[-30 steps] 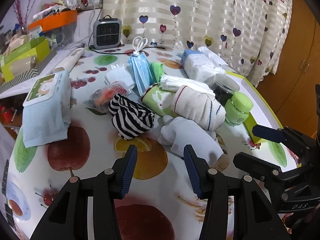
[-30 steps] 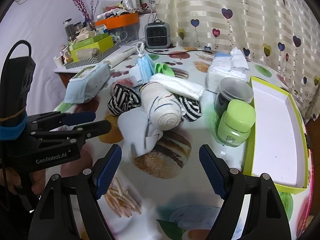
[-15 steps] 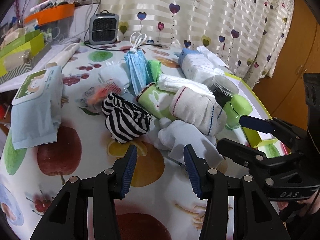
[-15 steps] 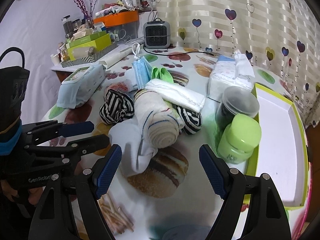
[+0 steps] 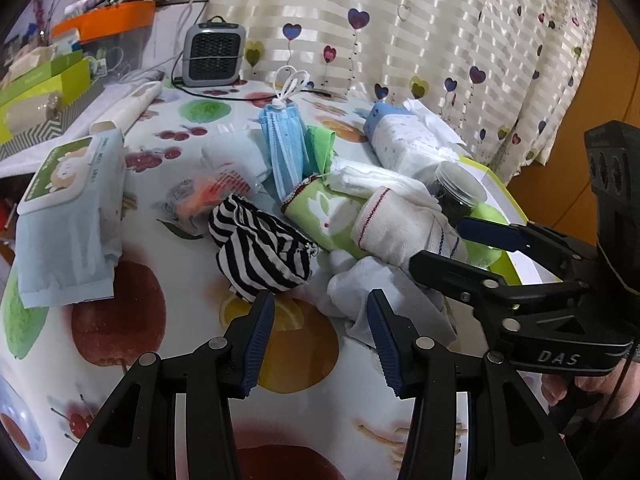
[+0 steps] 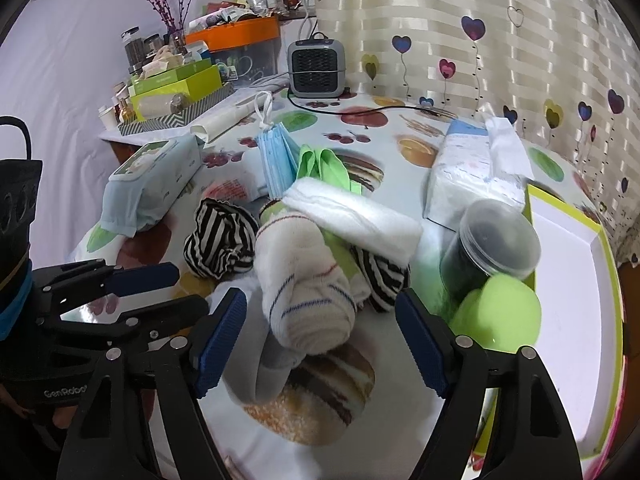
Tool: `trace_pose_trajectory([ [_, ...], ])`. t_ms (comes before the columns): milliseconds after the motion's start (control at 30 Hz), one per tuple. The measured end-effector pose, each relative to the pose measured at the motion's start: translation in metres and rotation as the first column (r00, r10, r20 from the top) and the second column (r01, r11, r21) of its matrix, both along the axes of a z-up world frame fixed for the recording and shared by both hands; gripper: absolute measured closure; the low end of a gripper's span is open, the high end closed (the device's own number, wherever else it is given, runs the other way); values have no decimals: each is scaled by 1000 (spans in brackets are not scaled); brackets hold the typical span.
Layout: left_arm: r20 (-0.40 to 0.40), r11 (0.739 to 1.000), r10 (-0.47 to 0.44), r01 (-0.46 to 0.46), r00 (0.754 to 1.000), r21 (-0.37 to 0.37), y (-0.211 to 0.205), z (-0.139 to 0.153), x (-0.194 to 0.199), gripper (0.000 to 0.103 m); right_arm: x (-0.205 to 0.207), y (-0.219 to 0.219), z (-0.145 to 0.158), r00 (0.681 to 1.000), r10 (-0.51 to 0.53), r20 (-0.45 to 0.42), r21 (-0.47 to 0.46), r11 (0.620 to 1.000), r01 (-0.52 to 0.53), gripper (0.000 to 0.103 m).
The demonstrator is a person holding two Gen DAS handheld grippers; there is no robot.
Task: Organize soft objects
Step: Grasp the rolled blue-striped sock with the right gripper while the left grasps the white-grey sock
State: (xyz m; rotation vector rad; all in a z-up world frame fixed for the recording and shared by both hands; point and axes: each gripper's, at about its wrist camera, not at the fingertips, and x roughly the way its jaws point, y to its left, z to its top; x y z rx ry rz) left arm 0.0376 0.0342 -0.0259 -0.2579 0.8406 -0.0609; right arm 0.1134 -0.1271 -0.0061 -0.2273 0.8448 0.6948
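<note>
Right gripper [image 6: 320, 336] wide, jaws just closing slightly around rolled cream sock [image 6: 308, 280], pads clear; left gripper [image 5: 320, 336] open, empty, striped cloth [image 5: 260, 248] at eleven o'clock.

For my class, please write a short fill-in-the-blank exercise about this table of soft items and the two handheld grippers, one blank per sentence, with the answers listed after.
1. The bundle of face masks standing behind the pile is ____ in colour.
2. The rolled sock in front of the left gripper has black and ____ stripes.
3. The right gripper is open, and the rolled item between its fingers is a cream ____.
4. The shallow tray with the yellow-green rim holds ____.

Answers: blue; white; sock; nothing
</note>
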Motion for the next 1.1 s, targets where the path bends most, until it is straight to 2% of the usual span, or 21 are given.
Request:
trace_pose_trajectory([
  [133, -4, 1000, 5, -5, 1000, -6, 1, -1, 1, 56, 6, 6, -4, 1000, 20, -17, -5, 1000, -21, 35],
  [200, -8, 1000, 8, -8, 1000, -13, 3, -1, 2, 56, 9, 8, -7, 999, 26, -26, -11, 1000, -26, 43],
  [333, -7, 1000, 9, -9, 1000, -13, 4, -3, 1, 56, 11, 12, -10, 998, 49, -39, -7, 999, -49, 47],
  [400, -7, 1000, 7, -7, 1000, -15, 4, -3, 1, 56, 10, 13, -11, 997, 63, -44, -2, 998, -64, 55],
  [733, 4, 998, -30, 30, 1000, -57, -4, -1, -2, 56, 3, 0, -5, 999, 41, -24, 14, 999, -41, 56],
  [1000, -39, 987, -103, 97, 994, -132, -22, -10, 6, 56, -7, -29, 10, 1000, -28, -2, 47, 998, 28, 56],
  [1100, -50, 985, -109, 100, 993, -142, -27, -13, 11, 51, -9, -38, 13, 999, -48, -2, 56, 997, 48, 56],
])
